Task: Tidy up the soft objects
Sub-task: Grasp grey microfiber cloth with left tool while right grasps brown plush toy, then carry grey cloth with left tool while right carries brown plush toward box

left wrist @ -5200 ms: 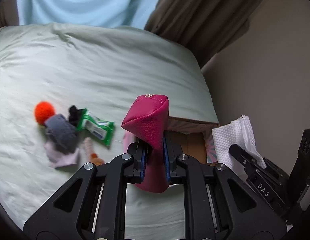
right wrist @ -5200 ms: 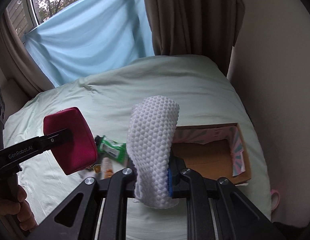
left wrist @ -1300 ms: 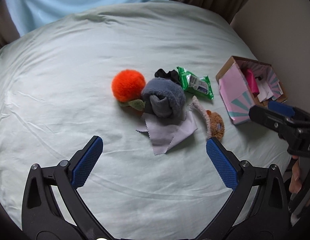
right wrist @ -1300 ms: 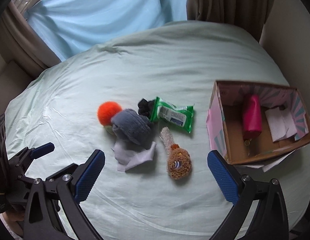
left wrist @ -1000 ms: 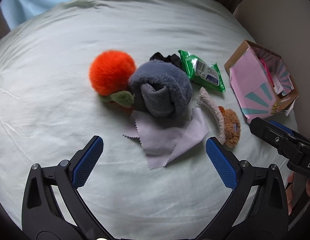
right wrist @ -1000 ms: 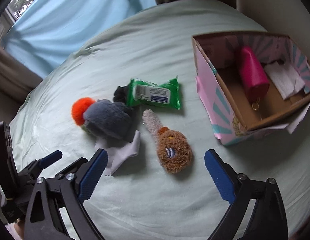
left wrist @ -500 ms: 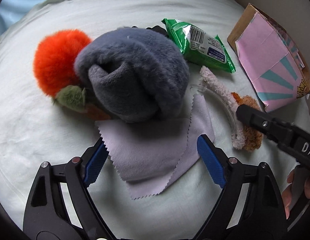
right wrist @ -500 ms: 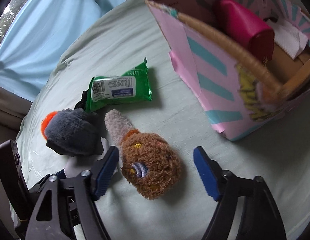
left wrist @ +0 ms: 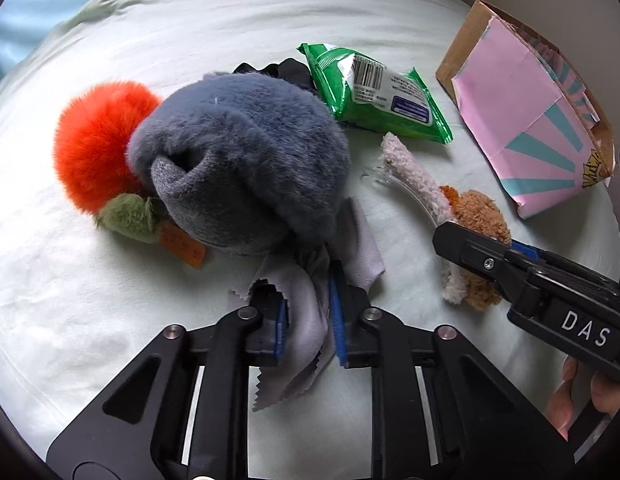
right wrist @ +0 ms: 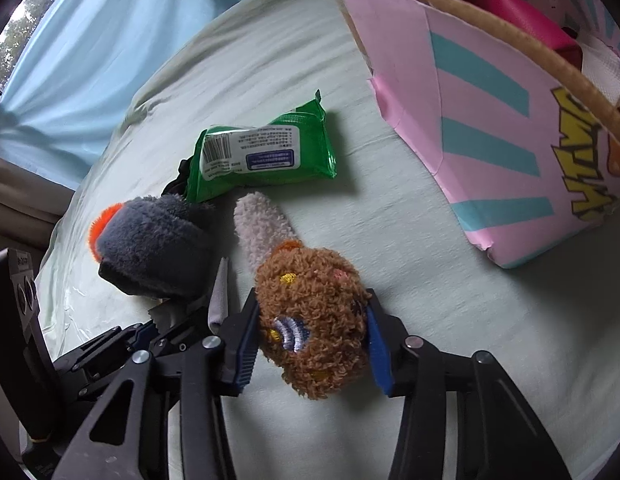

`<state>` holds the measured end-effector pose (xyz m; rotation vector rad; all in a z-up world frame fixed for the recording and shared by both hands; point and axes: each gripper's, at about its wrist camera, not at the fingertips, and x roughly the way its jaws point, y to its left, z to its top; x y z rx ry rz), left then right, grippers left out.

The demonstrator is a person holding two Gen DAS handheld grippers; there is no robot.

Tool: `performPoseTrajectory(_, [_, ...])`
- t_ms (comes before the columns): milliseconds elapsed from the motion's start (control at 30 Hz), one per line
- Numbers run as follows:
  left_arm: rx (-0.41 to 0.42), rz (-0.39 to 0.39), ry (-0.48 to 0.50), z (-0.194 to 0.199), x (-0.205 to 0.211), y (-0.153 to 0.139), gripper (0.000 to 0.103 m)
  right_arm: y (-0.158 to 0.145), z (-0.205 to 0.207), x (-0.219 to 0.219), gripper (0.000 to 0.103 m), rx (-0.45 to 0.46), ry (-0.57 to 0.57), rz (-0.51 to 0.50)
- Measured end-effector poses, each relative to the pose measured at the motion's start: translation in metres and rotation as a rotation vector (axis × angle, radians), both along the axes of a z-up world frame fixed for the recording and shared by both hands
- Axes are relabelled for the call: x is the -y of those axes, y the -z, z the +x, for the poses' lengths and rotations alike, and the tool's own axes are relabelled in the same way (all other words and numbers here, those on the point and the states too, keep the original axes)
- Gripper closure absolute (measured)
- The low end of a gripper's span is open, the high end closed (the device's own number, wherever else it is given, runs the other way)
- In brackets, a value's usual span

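Observation:
My left gripper [left wrist: 308, 320] is shut on a lilac-grey cloth [left wrist: 306, 288] with zigzag edges, bunched between its blue pads on the bed. The cloth's far end lies under a grey plush roll [left wrist: 246, 160]. My right gripper [right wrist: 310, 340] is closing around a brown plush toy [right wrist: 314, 320]. Its pads touch the toy's two sides, and the toy's pale fuzzy tail [right wrist: 258, 224] points away. In the left wrist view the right gripper [left wrist: 470, 248] lies over the brown toy [left wrist: 478, 212]. The left gripper [right wrist: 150, 340] shows at the lower left of the right wrist view.
An orange pompom [left wrist: 102, 148] leans against the grey roll. A green wipes pack [right wrist: 266, 152] lies on a black item [left wrist: 286, 70]. At the right a pink and teal cardboard box [right wrist: 490, 92] holds a magenta pouch [right wrist: 518, 12] and a white towel [right wrist: 602, 64]. Pale green bedding [left wrist: 90, 320] is underneath.
Both grippers came down onto the pile. The left one went from wide open to shut on the cloth. The right one narrowed from wide open onto the brown toy.

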<state>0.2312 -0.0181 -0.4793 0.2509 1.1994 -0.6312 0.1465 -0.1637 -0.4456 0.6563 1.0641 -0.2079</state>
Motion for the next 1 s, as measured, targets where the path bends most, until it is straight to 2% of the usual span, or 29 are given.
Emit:
performPoseTrajectory(267, [0.002, -0.036, -0.019, -0.012, -0.009, -0.02, 0.091, -0.015, -0.004, -0.008, 0.062, 0.019, 0.0, -0.02])
performPoseTrajectory(500, [0.034, -0.068, -0.046, -0.017, -0.029, -0.055, 0.091, -0.047, -0.011, -0.012, 0.062, 0.049, -0.006, -0.048])
performPoseTrajectory(700, [0.061, -0.106, -0.098, -0.03, -0.048, -0.104, 0.091, -0.095, -0.024, -0.017, 0.062, 0.086, -0.024, -0.075])
performPoseTrajectory(1000, [0.133, -0.144, -0.188, -0.037, -0.052, -0.21, 0.091, -0.186, -0.034, -0.005, 0.062, 0.13, -0.088, -0.115])
